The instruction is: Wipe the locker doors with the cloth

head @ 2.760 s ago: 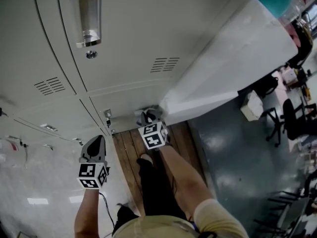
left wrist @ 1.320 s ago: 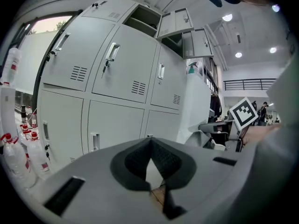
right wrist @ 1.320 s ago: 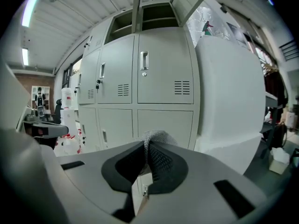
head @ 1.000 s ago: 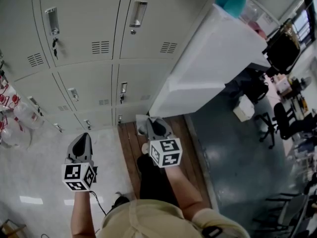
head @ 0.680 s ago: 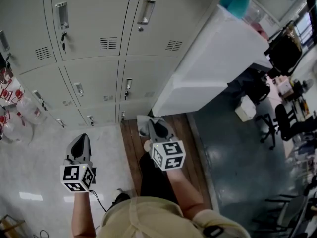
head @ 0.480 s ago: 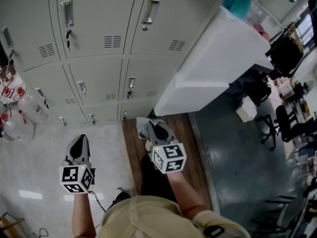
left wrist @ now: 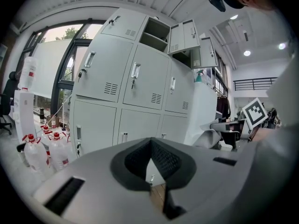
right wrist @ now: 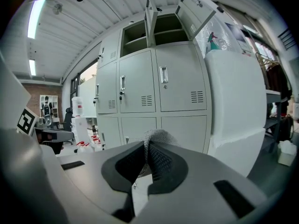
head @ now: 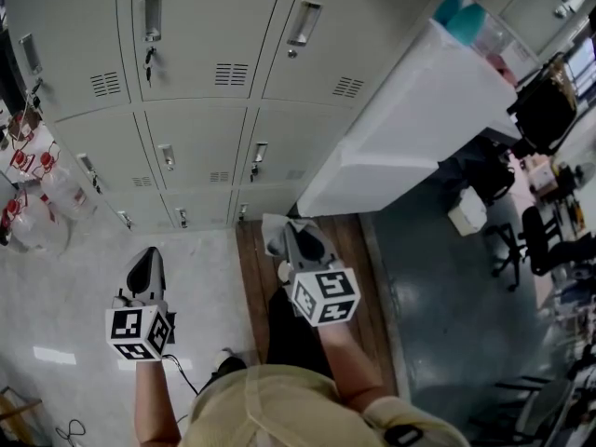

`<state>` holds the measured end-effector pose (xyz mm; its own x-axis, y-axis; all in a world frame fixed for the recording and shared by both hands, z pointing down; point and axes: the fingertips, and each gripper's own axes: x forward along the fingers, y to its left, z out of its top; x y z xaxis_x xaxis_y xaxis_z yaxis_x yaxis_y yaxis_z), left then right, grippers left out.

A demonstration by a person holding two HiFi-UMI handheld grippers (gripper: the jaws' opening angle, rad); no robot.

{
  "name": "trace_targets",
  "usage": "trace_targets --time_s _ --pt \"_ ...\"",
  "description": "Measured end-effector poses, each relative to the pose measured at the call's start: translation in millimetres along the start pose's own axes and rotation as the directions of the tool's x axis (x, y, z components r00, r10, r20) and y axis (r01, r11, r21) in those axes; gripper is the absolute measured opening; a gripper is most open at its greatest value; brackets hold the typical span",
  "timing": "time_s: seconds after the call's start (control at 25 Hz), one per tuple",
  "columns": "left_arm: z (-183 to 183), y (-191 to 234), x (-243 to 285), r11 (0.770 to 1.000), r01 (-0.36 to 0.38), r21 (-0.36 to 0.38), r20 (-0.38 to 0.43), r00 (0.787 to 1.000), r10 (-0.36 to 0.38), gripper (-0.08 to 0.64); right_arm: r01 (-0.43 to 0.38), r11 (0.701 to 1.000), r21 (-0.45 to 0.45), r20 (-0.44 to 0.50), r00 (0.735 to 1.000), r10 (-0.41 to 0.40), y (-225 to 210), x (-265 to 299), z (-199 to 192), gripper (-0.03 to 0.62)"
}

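Observation:
The grey locker doors (head: 200, 73) fill the top of the head view, several of them with handles and vents. My right gripper (head: 291, 232) is shut on a grey mesh cloth (head: 275, 234), held low in front of the bottom lockers and apart from them. In the right gripper view the cloth (right wrist: 160, 135) bunches out above the closed jaws of the right gripper (right wrist: 147, 147). My left gripper (head: 146, 256) hangs to the left over the pale floor, shut and empty. The left gripper (left wrist: 150, 143) points at the lockers (left wrist: 133, 85).
A big white block (head: 419, 128) stands against the lockers on the right. Water bottles (head: 33, 203) cluster at the left wall. Two upper locker doors (right wrist: 198, 8) hang open. A wooden strip (head: 256, 277) lies underfoot; desks and chairs (head: 549, 240) stand at the far right.
The view has drawn back from the lockers, so more doors show now. Both grippers stay shut and low; the right one still holds the cloth, farther from the bottom doors.

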<state>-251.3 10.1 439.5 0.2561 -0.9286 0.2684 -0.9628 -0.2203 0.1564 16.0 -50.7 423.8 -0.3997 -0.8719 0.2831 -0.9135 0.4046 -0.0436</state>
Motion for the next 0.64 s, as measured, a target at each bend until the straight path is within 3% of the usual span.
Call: trace_targets --time_s 0.64 --pt "24.0 18.1 -30.7 0.997 0.046 -0.061 0.041 0.998 -0.043 -0.005 -0.029 0.999 -0.017 0.040 0.999 0.030 42.2 -10.8 23.0 0.005"
